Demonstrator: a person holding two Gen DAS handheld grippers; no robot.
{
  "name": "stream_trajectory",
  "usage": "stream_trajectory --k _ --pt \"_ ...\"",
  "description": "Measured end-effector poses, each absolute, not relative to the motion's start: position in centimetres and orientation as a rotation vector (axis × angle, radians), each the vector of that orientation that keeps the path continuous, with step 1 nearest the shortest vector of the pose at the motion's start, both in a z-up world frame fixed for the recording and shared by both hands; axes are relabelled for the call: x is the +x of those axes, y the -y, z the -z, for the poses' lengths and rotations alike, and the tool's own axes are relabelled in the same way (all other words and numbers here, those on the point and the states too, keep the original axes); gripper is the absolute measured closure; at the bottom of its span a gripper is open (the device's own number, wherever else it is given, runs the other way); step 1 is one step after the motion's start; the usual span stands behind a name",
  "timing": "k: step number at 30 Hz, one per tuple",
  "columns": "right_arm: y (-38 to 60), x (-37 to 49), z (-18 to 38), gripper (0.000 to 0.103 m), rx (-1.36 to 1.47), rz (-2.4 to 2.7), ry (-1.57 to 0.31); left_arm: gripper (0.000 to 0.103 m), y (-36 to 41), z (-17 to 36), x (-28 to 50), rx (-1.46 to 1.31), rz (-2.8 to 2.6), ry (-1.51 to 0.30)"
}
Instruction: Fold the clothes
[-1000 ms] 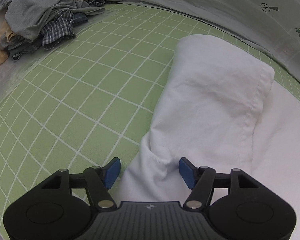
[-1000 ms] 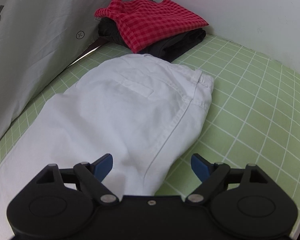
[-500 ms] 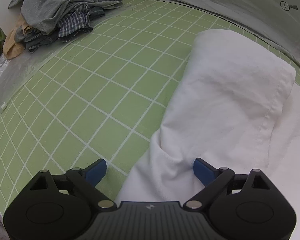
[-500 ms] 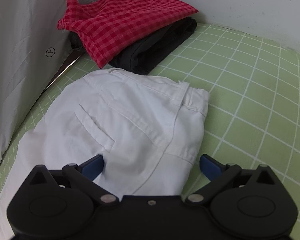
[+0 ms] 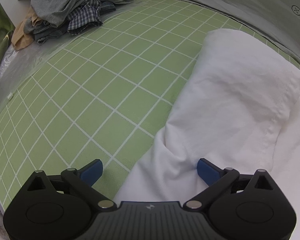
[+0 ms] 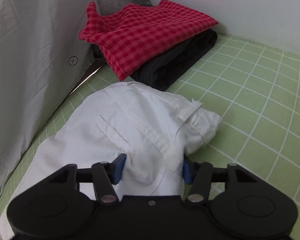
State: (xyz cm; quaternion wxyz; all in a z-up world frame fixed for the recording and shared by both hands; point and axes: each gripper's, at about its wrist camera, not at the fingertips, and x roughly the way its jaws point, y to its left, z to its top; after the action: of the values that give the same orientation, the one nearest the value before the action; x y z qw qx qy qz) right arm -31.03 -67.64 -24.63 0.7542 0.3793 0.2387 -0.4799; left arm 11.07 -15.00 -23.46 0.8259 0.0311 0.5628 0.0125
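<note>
White trousers (image 5: 234, 100) lie on the green grid mat (image 5: 90, 100), their leg end folded back over itself. My left gripper (image 5: 150, 172) is open wide, its blue pads astride the trousers' near edge without pinching it. In the right wrist view the waistband end of the white trousers (image 6: 150, 120) bulges up between my right gripper's (image 6: 153, 168) blue pads. The jaws there have narrowed and press the cloth from both sides.
A heap of unfolded grey, plaid and tan clothes (image 5: 70, 14) lies at the mat's far left corner. A folded red checked shirt (image 6: 146, 34) sits on folded black clothes (image 6: 180, 60) against the back wall. A grey sheet (image 6: 30, 60) hangs along the mat's edge.
My left gripper opened wide and drew back a little. My right gripper moved toward the waistband and its jaws closed in on the white cloth, bunching it up.
</note>
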Motion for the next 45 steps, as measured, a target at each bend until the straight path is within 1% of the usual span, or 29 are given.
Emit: stream_trajectory --k 1,2,4,6,13,18,20,23,25,27,29,30,31,33,35,36,38,40,42,44,45 --pt "67.2 -30.4 24.1 0.073 0.773 1.036 -0.537 0.003 14.8 23.5 11.1 0.047 -0.029 -1.204" --pt "66.7 -29.7 23.6 0.085 0.717 1.023 -0.553 0.003 14.6 23.5 11.2 0.028 -0.024 -1.212" --pt "65.8 -28.5 22.3 0.089 0.622 1.017 -0.575 0.003 14.2 23.4 11.3 0.015 0.000 -1.217" --pt "64.8 -27.3 20.7 0.090 0.518 1.012 -0.588 0.004 14.1 23.1 11.3 0.015 0.024 -1.209" --pt "59.6 -23.9 14.2 0.091 0.249 0.879 -0.535 0.004 13.2 20.3 10.6 -0.023 0.130 -1.130" --pt "53.4 -20.0 11.8 0.091 0.078 0.720 -0.527 0.004 12.2 18.1 10.0 0.011 0.194 -1.075" --pt "50.7 -18.5 11.8 0.091 0.032 0.652 -0.540 0.004 11.7 17.5 9.6 0.024 0.214 -1.063" --pt "45.4 -15.8 13.3 0.091 -0.040 0.547 -0.593 0.004 10.6 17.2 8.8 0.041 0.239 -1.055" --pt "42.3 -14.5 15.0 0.091 -0.067 0.490 -0.636 0.004 9.8 17.2 8.1 0.054 0.253 -1.060" --pt "38.9 -13.3 17.8 0.090 -0.074 0.422 -0.721 0.004 9.1 17.6 7.6 0.069 0.267 -1.073" --pt "36.8 -12.6 20.8 0.086 -0.069 0.394 -0.815 0.004 8.6 17.9 7.1 0.091 0.281 -1.088" --pt "35.7 -12.3 22.3 0.086 -0.066 0.381 -0.861 0.004 8.3 18.1 6.8 0.101 0.287 -1.094" --pt "34.7 -12.0 23.8 0.082 -0.063 0.367 -0.908 0.004 8.0 18.2 6.7 0.110 0.293 -1.097" --pt "33.6 -11.9 24.0 0.080 -0.118 0.389 -0.924 0.004 7.5 18.2 6.6 0.118 0.300 -1.095" --pt "34.2 -12.3 22.4 0.070 -0.039 0.388 -0.894 0.004 7.3 18.2 6.7 0.113 0.300 -1.095" --pt "34.6 -12.5 21.5 0.068 0.013 0.400 -0.877 0.004 7.2 18.1 6.8 0.111 0.301 -1.094" --pt "35.4 -13.2 20.1 0.061 0.098 0.428 -0.840 0.004 7.1 18.1 6.9 0.112 0.303 -1.089" --pt "35.5 -14.0 19.2 0.058 0.140 0.451 -0.794 0.004 7.1 18.1 7.0 0.114 0.304 -1.088" --pt "35.7 -14.7 18.3 0.053 0.178 0.470 -0.746 0.004 7.0 18.2 6.9 0.116 0.306 -1.092" --pt "35.6 -15.2 17.2 0.039 0.191 0.509 -0.681 0.004 6.9 18.4 6.9 0.120 0.305 -1.096" --pt "35.6 -15.4 16.7 0.036 0.190 0.529 -0.658 0.004 6.8 18.5 6.9 0.122 0.304 -1.099"
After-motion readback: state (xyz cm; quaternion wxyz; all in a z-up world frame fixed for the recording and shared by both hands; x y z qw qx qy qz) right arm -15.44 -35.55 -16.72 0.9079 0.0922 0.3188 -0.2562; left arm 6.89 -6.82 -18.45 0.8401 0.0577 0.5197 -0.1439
